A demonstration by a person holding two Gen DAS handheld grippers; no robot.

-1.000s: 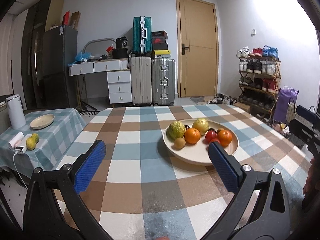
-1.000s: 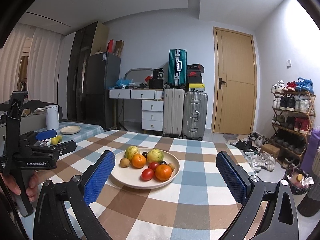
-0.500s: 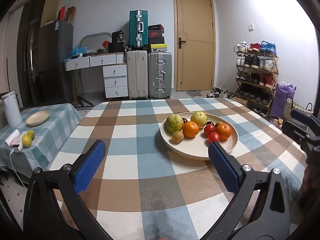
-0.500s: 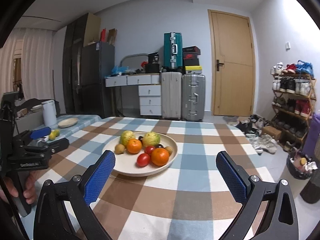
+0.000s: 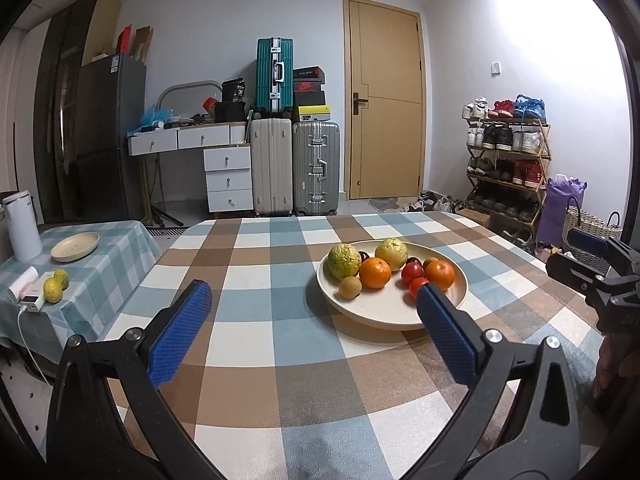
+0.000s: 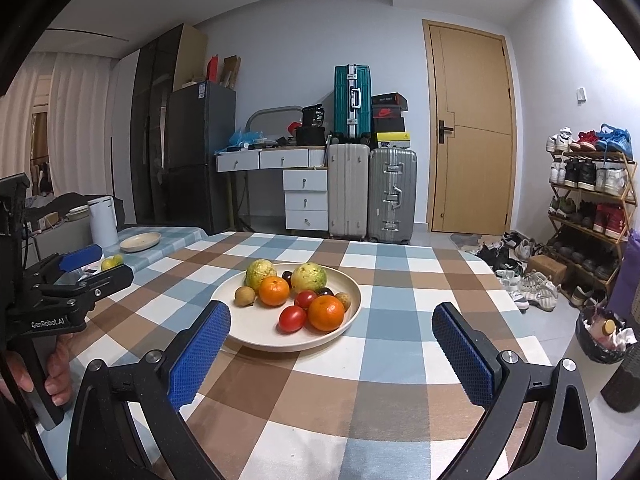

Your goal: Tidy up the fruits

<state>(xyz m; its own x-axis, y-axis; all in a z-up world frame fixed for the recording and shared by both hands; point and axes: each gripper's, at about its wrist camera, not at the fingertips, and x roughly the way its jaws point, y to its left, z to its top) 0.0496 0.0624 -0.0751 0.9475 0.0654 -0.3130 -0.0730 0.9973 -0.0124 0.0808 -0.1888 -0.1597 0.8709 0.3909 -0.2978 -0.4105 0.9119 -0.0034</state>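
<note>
Hovering short of the plate on the checked surface, both grippers, left and right, hold empty jaws wide apart. Its oranges look firm and round, likely to roll; tomatoes at 6 o'clock seem softer, needing a gentle squeeze across the middle

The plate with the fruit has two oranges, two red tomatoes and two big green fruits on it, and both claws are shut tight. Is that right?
Not quite. The fruit count on the plate is right, but both claws are open. The left claw in the left wrist view and the right claw in the right wrist view each have their fingers spread wide, holding nothing.
</note>
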